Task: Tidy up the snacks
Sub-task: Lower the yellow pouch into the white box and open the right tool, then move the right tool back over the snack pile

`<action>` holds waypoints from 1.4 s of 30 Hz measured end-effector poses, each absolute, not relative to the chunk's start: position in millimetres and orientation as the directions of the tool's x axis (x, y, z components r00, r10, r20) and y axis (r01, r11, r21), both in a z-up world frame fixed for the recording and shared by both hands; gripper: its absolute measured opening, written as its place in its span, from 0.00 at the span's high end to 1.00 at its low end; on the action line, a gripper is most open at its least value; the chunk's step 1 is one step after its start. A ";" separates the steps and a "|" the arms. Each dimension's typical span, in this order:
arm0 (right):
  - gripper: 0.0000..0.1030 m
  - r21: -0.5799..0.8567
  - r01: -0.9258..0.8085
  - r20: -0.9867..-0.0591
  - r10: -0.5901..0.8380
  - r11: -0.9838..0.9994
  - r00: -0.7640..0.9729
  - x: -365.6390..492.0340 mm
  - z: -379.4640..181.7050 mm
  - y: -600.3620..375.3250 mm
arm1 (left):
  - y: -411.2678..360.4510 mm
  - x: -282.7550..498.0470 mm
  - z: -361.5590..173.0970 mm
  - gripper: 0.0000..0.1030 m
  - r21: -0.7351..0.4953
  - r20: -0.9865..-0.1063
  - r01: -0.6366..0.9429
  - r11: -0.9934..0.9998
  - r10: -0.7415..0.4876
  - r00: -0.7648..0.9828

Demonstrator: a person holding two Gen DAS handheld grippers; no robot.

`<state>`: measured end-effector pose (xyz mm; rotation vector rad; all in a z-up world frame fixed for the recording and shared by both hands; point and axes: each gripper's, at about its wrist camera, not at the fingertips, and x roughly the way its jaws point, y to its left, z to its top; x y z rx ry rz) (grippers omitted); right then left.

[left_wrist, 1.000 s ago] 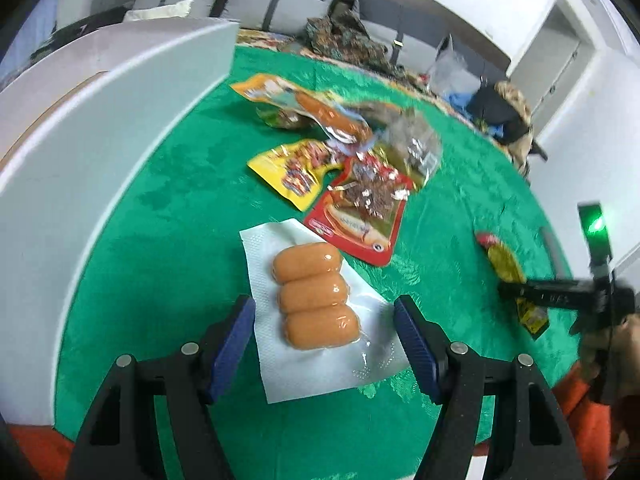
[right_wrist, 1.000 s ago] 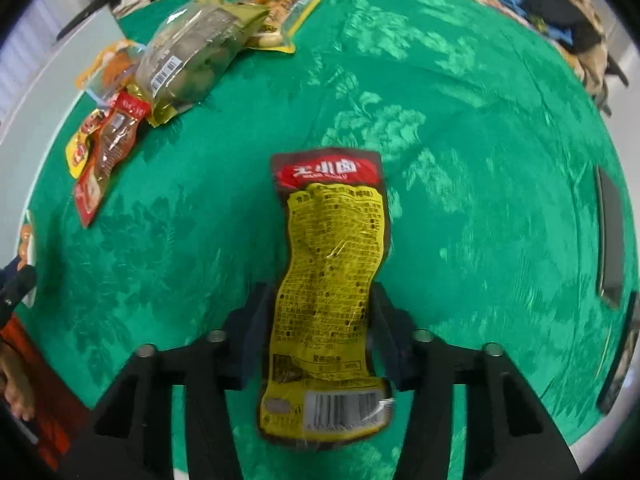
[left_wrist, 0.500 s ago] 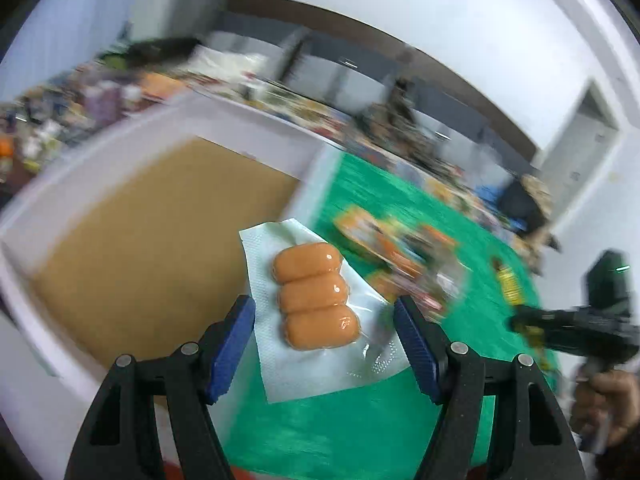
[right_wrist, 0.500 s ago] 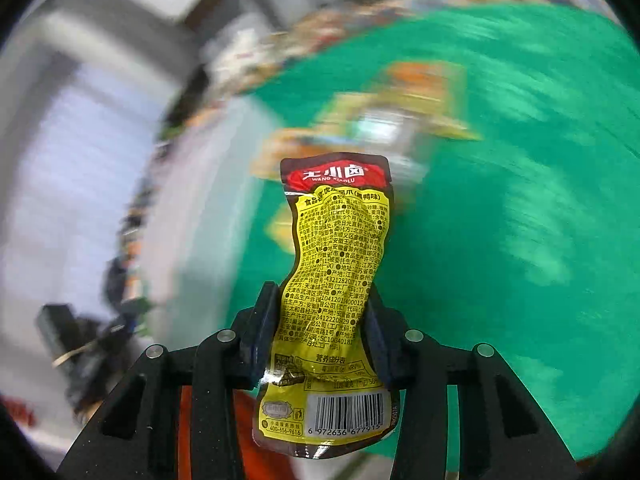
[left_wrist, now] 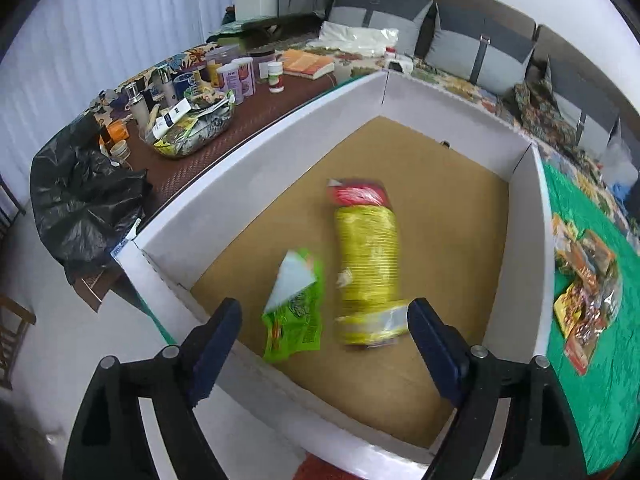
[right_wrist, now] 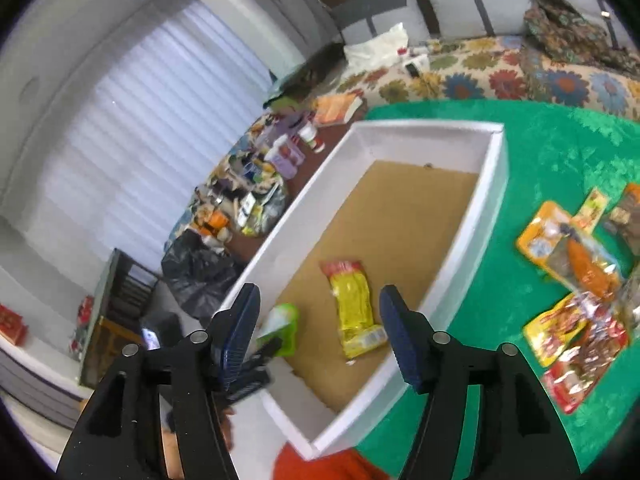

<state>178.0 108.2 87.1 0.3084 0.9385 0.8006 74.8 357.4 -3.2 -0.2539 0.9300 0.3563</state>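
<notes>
A white cardboard box (left_wrist: 256, 168) with a brown floor stands on the green table; it also shows in the right wrist view (right_wrist: 486, 216). Inside it lie a yellow snack pack with a red top (left_wrist: 368, 264), blurred, and a green and white pack (left_wrist: 296, 304). Both also show in the right wrist view, the yellow pack (right_wrist: 354, 304) and the green pack (right_wrist: 282, 328). My left gripper (left_wrist: 324, 348) is open and empty above the box's near edge. My right gripper (right_wrist: 318, 334) is open and empty above the box.
Several snack packs lie in a pile on the green cloth right of the box (left_wrist: 586, 280), also in the right wrist view (right_wrist: 580, 284). A brown side table with bottles and jars (left_wrist: 224, 80) and a black bag (left_wrist: 84, 196) stand left of the box.
Both grippers swung from the green table over to the box and opened. The sausage pack has left my left gripper and the yellow pack has dropped from my right gripper into the box.
</notes>
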 end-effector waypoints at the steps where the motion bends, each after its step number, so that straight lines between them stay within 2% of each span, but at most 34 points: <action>1: 0.36 0.528 -0.473 -0.612 0.703 0.705 0.363 177.1 81.3 95.7 | 353.6 74.2 -1.6 0.18 -0.071 -0.803 -0.401 0.914 0.186 0.566; 4: 0.36 0.436 -0.441 -0.672 0.610 0.784 0.419 183.3 52.4 63.6 | 325.2 73.7 10.6 0.18 -0.103 -0.745 -0.344 0.933 0.157 0.649; 7: 0.36 0.305 -0.366 -0.765 0.455 0.879 0.456 185.4 -0.4 9.2 | 291.0 82.7 15.9 0.18 -0.102 -0.696 -0.246 0.964 0.107 0.709; 11: 0.36 0.137 -0.223 -0.848 0.231 0.965 0.477 173.6 -72.8 -89.8 | 245.4 107.9 2.5 0.18 0.009 -0.716 -0.148 0.989 0.110 0.689; 13: 0.36 0.065 -0.149 -0.861 0.131 0.987 0.492 161.1 -99.4 -140.9 | 224.7 117.0 -9.3 0.18 0.088 -0.737 -0.129 0.988 0.152 0.659; 16: 0.36 0.013 -0.070 -0.862 0.047 0.997 0.505 148.9 -117.5 -192.1 | 210.8 118.9 -9.8 0.17 0.129 -0.726 -0.129 0.983 0.182 0.663; 21: 0.30 0.014 -0.022 -0.807 0.024 1.000 0.589 139.1 -120.5 -235.2 | 205.9 115.4 -12.0 0.17 0.047 -0.760 -0.152 0.987 0.134 0.636; 26: 0.23 0.014 0.003 -0.776 0.009 1.000 0.631 143.9 -122.3 -240.1 | 187.0 111.4 -19.4 0.17 0.123 -0.761 -0.128 0.984 0.177 0.625; 31: 0.20 0.017 0.009 -0.778 0.007 1.000 0.629 143.6 -128.5 -242.4 | 172.5 108.0 -24.6 0.17 0.227 -0.727 -0.104 0.968 0.240 0.643; 42: 0.18 0.019 0.015 -0.779 0.005 1.000 0.627 143.4 -129.1 -243.1 | 172.8 109.0 -18.9 0.17 0.186 -0.745 -0.059 0.981 0.180 0.643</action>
